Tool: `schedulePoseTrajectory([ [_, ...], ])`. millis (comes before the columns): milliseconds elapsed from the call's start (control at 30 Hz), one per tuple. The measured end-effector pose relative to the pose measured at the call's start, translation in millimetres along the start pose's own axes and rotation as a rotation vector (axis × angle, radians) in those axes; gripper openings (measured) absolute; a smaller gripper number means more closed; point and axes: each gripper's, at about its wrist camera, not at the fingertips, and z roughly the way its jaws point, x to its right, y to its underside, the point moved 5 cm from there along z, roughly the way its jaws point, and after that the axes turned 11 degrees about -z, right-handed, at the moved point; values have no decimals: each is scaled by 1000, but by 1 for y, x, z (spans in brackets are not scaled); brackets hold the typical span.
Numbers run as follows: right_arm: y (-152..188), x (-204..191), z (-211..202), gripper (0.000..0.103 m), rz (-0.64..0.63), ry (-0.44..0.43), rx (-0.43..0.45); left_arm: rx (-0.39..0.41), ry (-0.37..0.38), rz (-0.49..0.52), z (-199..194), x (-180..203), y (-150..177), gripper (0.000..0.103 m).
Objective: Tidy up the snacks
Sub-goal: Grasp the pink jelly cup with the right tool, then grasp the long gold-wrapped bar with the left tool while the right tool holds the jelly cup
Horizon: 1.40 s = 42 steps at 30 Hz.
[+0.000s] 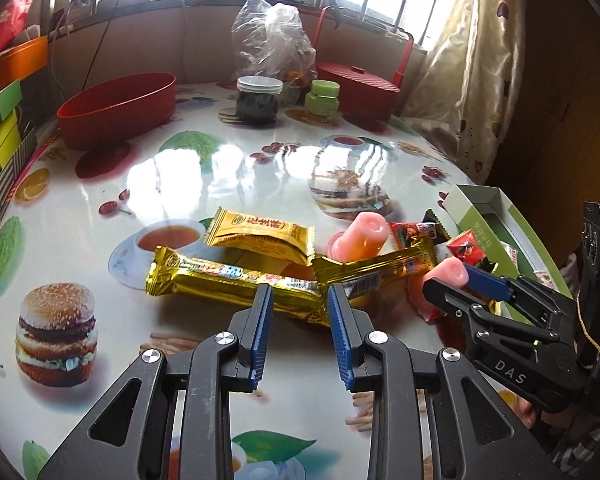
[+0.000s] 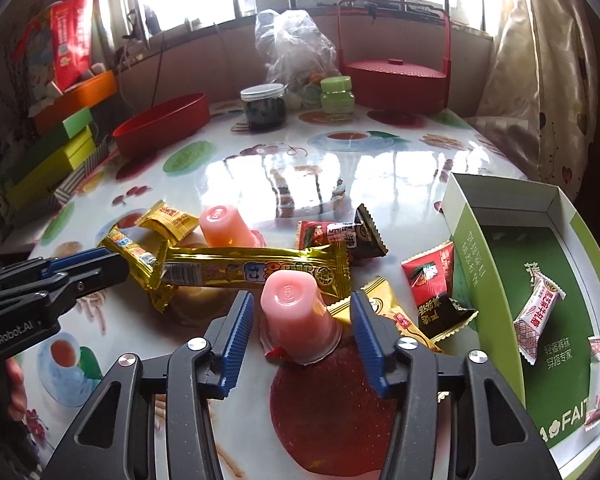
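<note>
Straddling the upturned pink jelly cup (image 2: 296, 320), your right gripper (image 2: 302, 308) stands partly open, pads clear; your left gripper (image 1: 299, 300), narrow and empty, hovers at 9 o'clock over the long gold foil bar (image 1: 236, 284).

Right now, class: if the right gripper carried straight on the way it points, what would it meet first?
Most likely the upturned pink jelly cup, which stands between the open jaws of the right gripper. The long gold bar lies just behind it, though depth is hard to judge.
</note>
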Motion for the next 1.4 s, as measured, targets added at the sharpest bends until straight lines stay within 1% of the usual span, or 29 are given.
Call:
schedulePoseTrajectory([
  [33, 0, 0, 0, 40, 0, -1, 2, -1, 3, 7, 0, 2, -1, 29],
  [100, -1, 0, -1, 33, 0, -3, 7, -9, 23, 18, 2, 7, -2, 29],
  [200, 0, -1, -2, 28, 3, -8, 11, -14, 29, 53, 5, 16, -5, 29],
  [333, 1, -1, -4, 27, 4, -8, 19, -22, 53, 84, 8, 27, -9, 30],
  [433, 2, -1, -7, 26, 12, -19, 24, -48, 73, 104, 16, 34, -9, 30],
  [500, 5, -1, -10, 26, 12, -25, 23, -58, 63, 113, 20, 37, -9, 30],
  [567, 7, -1, -14, 26, 11, -27, 24, -60, 69, 137, 23, 40, -9, 30],
  [600, 9, -1, -16, 26, 14, -27, 24, -81, 67, 146, 28, 42, -8, 30],
  [700, 12, 2, -21, 26, 26, -23, 25, -88, 38, 154, 35, 43, -8, 30],
  [767, 14, 3, -25, 26, 29, -20, 29, -87, 49, 169, 35, 47, -7, 30],
  [967, 18, 5, -31, 26, 34, -20, 27, -107, 44, 187, 38, 50, -2, 30],
  [1033, 19, 6, -32, 26, 39, -19, 26, -115, 67, 192, 35, 53, 2, 30],
  [1167, 23, 9, -35, 26, 51, -18, 23, -167, 119, 228, 32, 62, 18, 30],
  [1233, 24, 9, -36, 26, 52, -19, 22, -180, 134, 242, 30, 66, 22, 30],
  [1300, 26, 10, -37, 26, 54, -18, 20, -158, 130, 273, 26, 70, 20, 30],
  [1400, 28, 11, -38, 26, 58, -19, 18, -112, 121, 302, 22, 76, 9, 30],
])
